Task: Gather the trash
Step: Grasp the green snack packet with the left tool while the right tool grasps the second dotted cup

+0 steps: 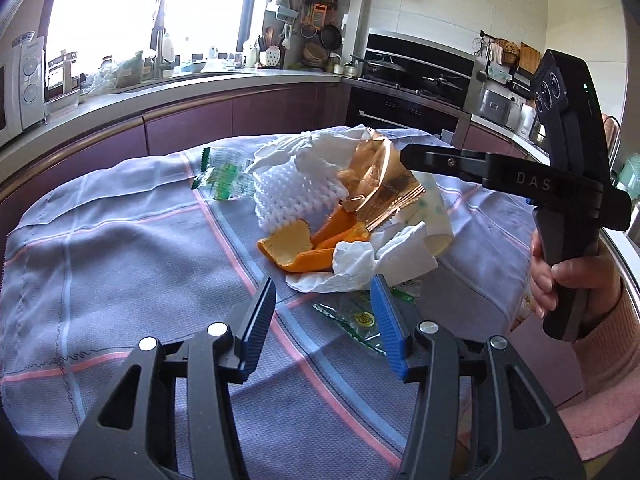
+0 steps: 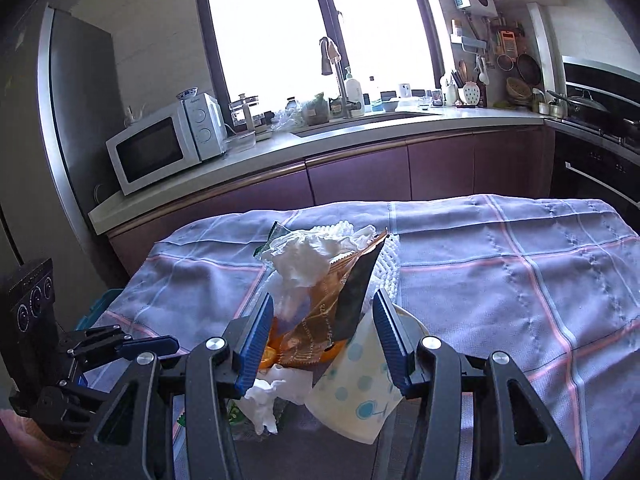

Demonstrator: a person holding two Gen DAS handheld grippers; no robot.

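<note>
A heap of trash lies on the checked cloth [image 1: 120, 248]: orange peel [image 1: 296, 246], a crumpled white tissue [image 1: 360, 264], white foam fruit netting [image 1: 292, 192], a gold foil wrapper [image 1: 376, 184], a tipped dotted paper cup [image 1: 436, 216] and green-printed clear wrappers [image 1: 220, 176]. My left gripper [image 1: 324, 316] is open, just in front of the tissue, above another clear wrapper [image 1: 356, 320]. My right gripper [image 2: 324, 336] is open over the heap, its jaws either side of the gold wrapper [image 2: 320, 320] and cup [image 2: 360, 392]. Its fingers [image 1: 424, 158] show in the left wrist view.
The cloth-covered table [image 2: 500, 272] stands in a kitchen. A counter with a microwave [image 2: 160, 152] and sink [image 2: 352, 124] runs behind it. A stove with pots [image 1: 400, 72] is at the back right. The left gripper [image 2: 132, 346] shows at the right wrist view's lower left.
</note>
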